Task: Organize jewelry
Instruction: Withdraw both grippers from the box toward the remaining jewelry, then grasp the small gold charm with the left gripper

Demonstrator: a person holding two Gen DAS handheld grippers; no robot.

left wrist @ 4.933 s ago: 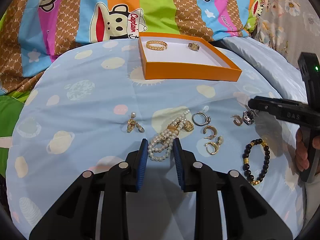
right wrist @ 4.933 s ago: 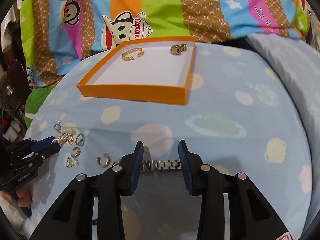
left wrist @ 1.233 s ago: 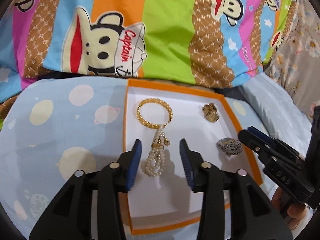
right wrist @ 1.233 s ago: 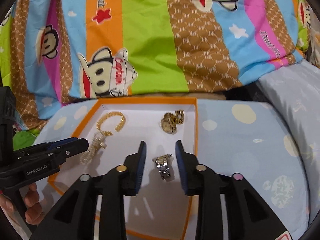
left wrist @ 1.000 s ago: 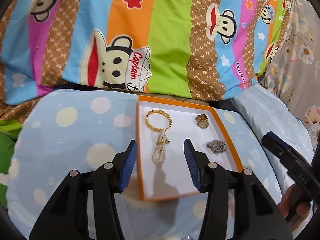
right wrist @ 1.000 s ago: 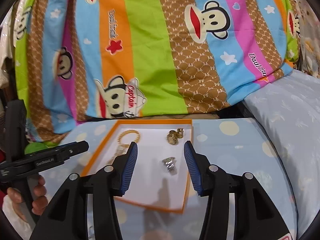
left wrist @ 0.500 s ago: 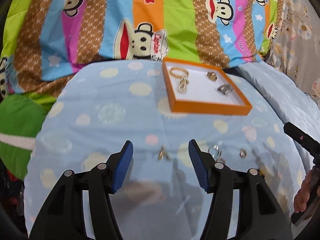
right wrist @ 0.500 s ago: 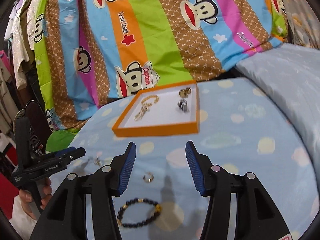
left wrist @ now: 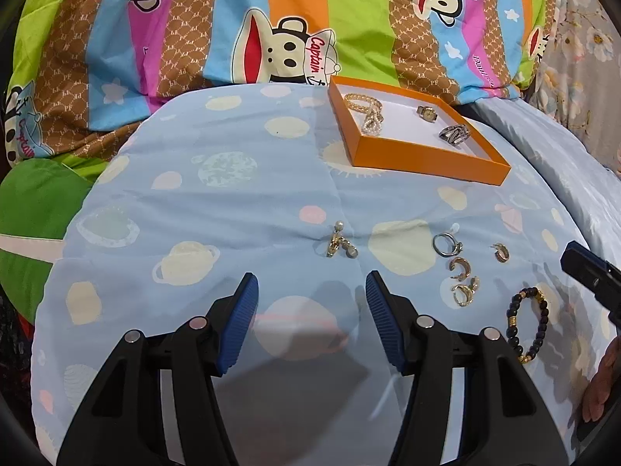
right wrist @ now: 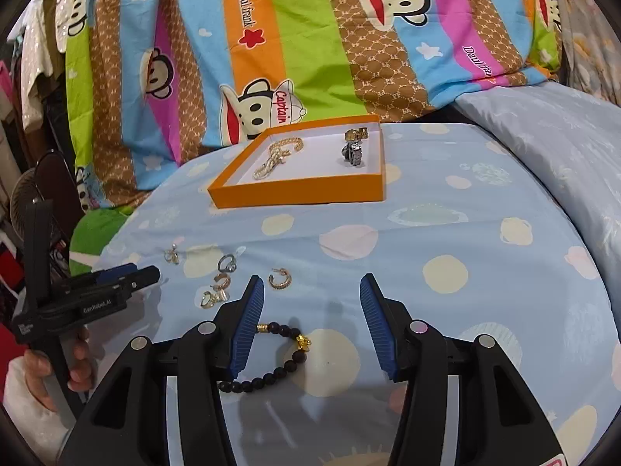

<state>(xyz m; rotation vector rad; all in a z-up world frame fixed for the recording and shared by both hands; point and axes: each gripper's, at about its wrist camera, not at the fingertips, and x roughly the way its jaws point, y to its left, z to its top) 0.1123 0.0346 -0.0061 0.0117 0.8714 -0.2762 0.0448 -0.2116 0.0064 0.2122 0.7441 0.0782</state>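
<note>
- The black beaded bracelet with gold accent beads [right wrist: 279, 353] lies on the light-blue planet-print bed sheet [right wrist: 465, 240], well short of the shallow orange cardboard tray [right wrist: 299, 190] and on its nearer side.
- It looks light and limp, a loose string of beads that will sag and swing once lifted; round beads may slip, so a pinch across one strand near a gold bead seems the safest hold.
- The right gripper [right wrist: 310, 322] is spread wide and holds nothing; it hangs just over the bracelet, and its left pad hides part of the loop.
- The left gripper [left wrist: 310, 318] is likewise wide apart and empty, aimed at a small gold pearl-drop earring [left wrist: 340, 242] that lies nearer than the tray.
- Gold hoop earrings [left wrist: 462, 272] and a silver ring [left wrist: 446, 243] sit between that earring and the bracelet: tiny, hard, easily flicked away.
- The tray already holds a gold chain bangle with a pearl strand [left wrist: 366, 110], a small gold watch [left wrist: 427, 112] and a silver link piece [left wrist: 454, 134].
</note>
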